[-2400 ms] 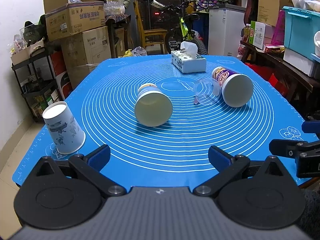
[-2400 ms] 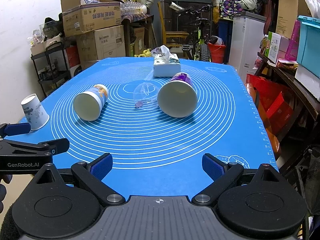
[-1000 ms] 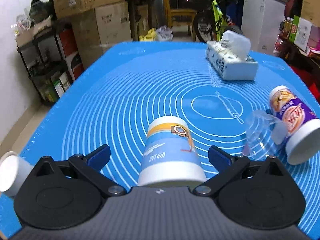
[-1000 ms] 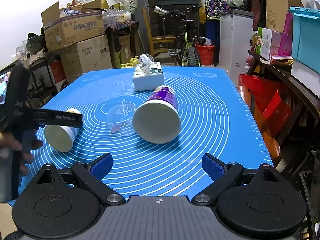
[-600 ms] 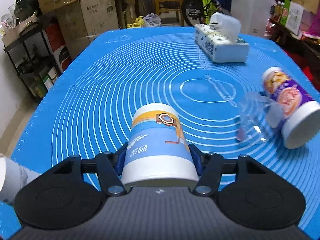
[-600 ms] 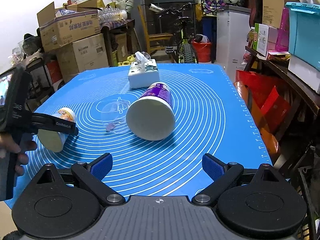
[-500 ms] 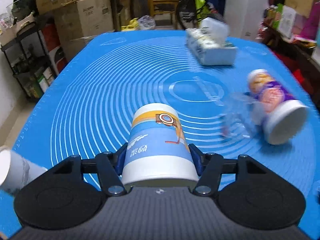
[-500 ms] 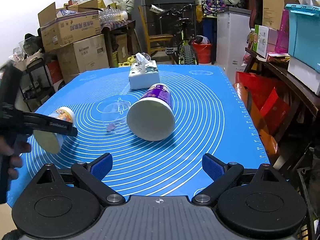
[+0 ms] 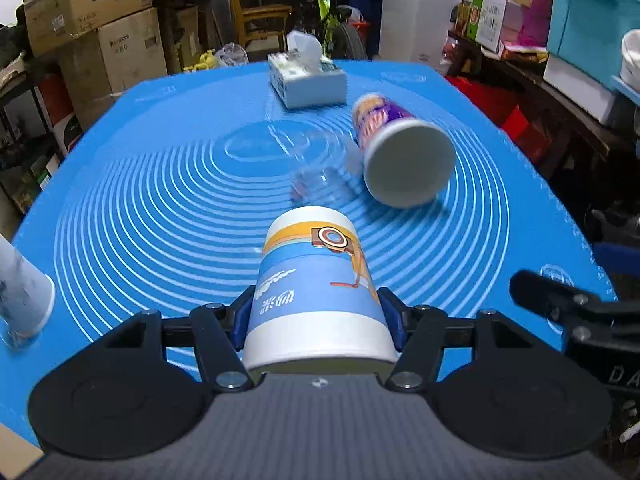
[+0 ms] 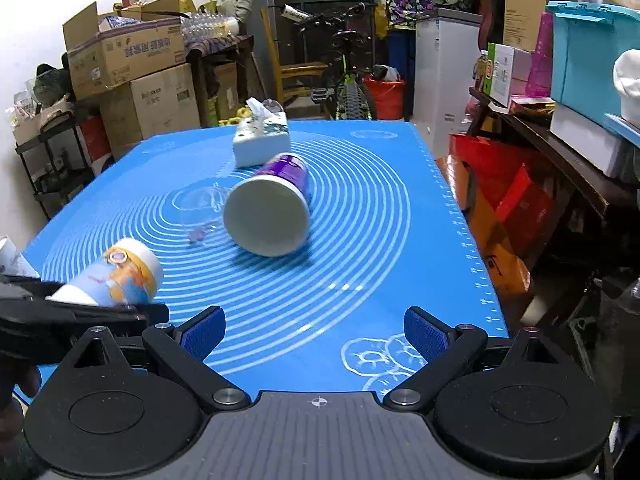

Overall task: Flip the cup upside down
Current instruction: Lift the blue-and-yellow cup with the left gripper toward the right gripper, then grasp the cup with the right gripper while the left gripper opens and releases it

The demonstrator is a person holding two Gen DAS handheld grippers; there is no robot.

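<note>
My left gripper [image 9: 318,320] is shut on a blue and yellow paper cup [image 9: 316,280], gripped near its rim, base pointing away and lifted above the blue mat [image 9: 160,184]. The cup shows in the right wrist view [image 10: 116,276] at lower left, held by the left gripper [image 10: 92,312]. A purple cup [image 9: 400,160] lies on its side, open end toward me, also in the right wrist view [image 10: 272,204]. A clear plastic cup [image 10: 200,208] lies beside it. My right gripper [image 10: 316,330] is open and empty near the mat's front edge.
A white paper cup [image 9: 20,296] stands upside down at the mat's left front corner. A tissue box [image 9: 306,78] sits at the far side. Cardboard boxes [image 10: 136,80], a shelf and a bicycle stand behind; a cluttered bench [image 10: 560,140] runs along the right.
My left gripper closed on the blue and yellow cup, lifted it off the mat and swung toward the right. The right gripper stayed open, shifting slightly.
</note>
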